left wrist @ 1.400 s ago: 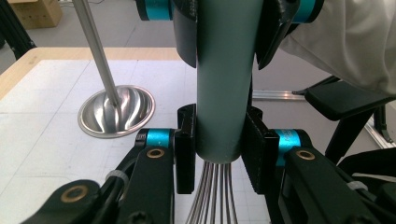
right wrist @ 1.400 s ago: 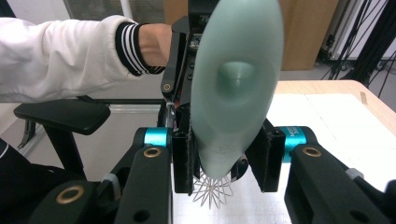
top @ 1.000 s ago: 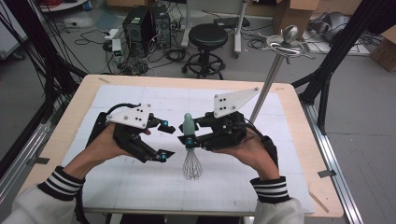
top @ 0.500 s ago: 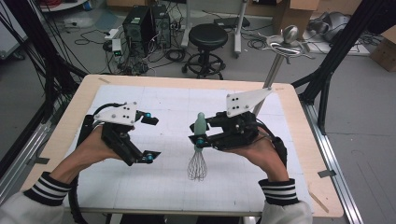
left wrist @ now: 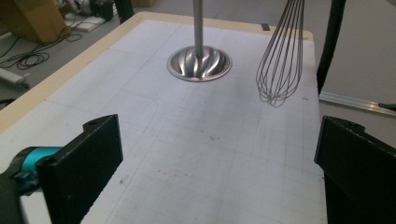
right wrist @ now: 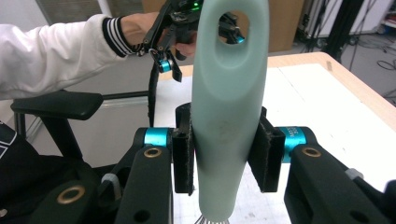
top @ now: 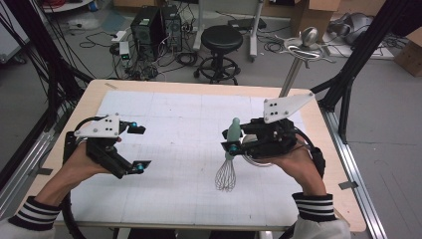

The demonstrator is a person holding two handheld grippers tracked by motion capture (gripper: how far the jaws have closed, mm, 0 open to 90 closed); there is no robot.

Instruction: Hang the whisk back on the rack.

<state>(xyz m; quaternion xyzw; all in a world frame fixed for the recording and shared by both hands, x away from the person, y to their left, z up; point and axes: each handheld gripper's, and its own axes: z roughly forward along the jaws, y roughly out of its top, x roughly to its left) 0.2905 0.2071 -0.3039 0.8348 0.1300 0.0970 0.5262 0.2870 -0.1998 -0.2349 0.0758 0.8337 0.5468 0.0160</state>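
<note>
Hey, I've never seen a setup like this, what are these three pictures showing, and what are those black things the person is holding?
A person sits at a table holding a hand-operated gripper in each hand; each has two black fingers that pinch things. One picture is taken from above the table. The other two come from small cameras riding on each gripper, looking along its fingers. The right gripper is shut on the pale green handle of a whisk, held upright with its wires hanging above the white gridded mat. The left gripper is open and holds nothing. A metal stand with a round base rests on the mat.
</note>
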